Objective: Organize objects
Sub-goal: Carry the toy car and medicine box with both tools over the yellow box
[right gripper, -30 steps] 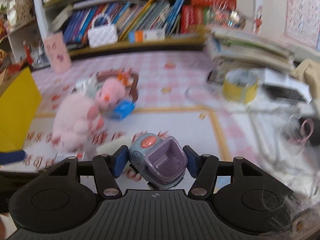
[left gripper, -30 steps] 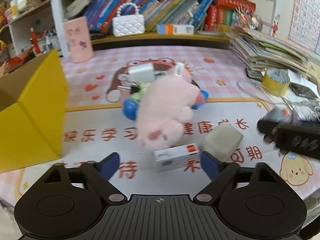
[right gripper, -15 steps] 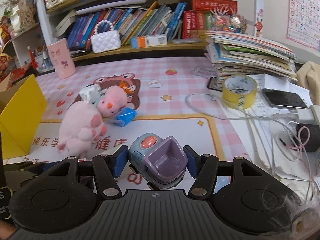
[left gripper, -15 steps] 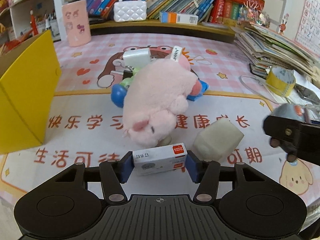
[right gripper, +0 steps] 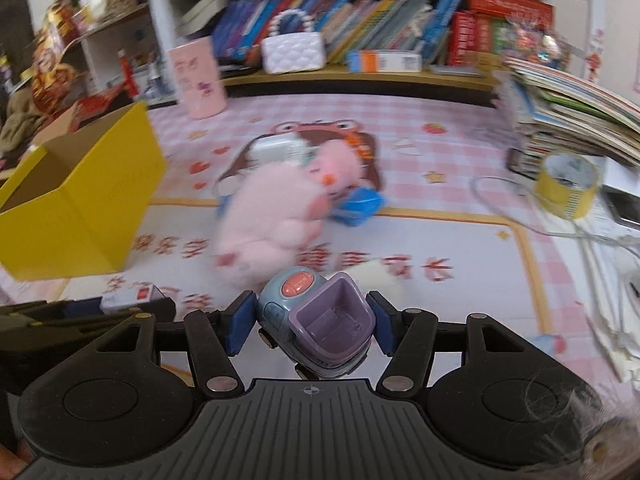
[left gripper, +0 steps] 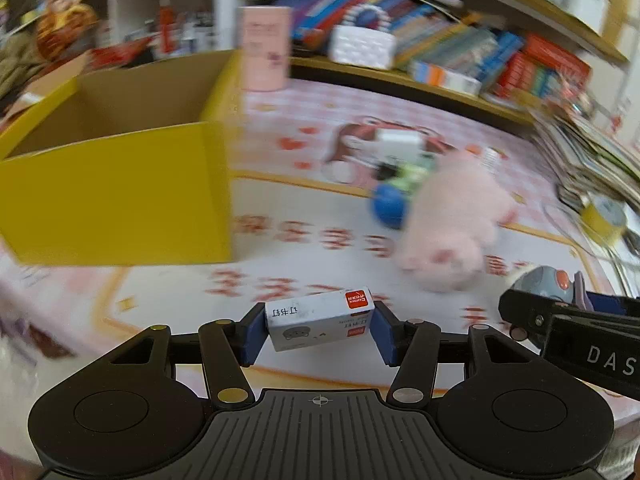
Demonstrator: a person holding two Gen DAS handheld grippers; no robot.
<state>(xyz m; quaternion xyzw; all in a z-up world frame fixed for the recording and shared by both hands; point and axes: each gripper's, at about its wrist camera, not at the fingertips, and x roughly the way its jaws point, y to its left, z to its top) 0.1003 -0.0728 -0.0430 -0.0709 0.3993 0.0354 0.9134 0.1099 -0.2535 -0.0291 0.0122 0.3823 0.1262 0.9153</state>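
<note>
Left view: your left gripper (left gripper: 320, 330) fingers are pinching the staple box (left gripper: 320, 317) by its ends, lifted near the yellow bin (left gripper: 116, 196); tilted, it could be slipping. Right view: your right gripper (right gripper: 306, 326) fingers are clamping the toy car (right gripper: 316, 320), whose rounded body could be twisting out.

A bench (right gripper: 460, 152) covered by a pink checked mat with a cartoon print and red characters fills the middle of both views. Along the top of the frame runs a wooden bookshelf (right gripper: 360, 74) packed with upright books, and a white shelving upright (right gripper: 154, 12) stands at the upper left. At the upper right a pale wall (right gripper: 618, 8) carries what seems to be a chart, blurred.
</note>
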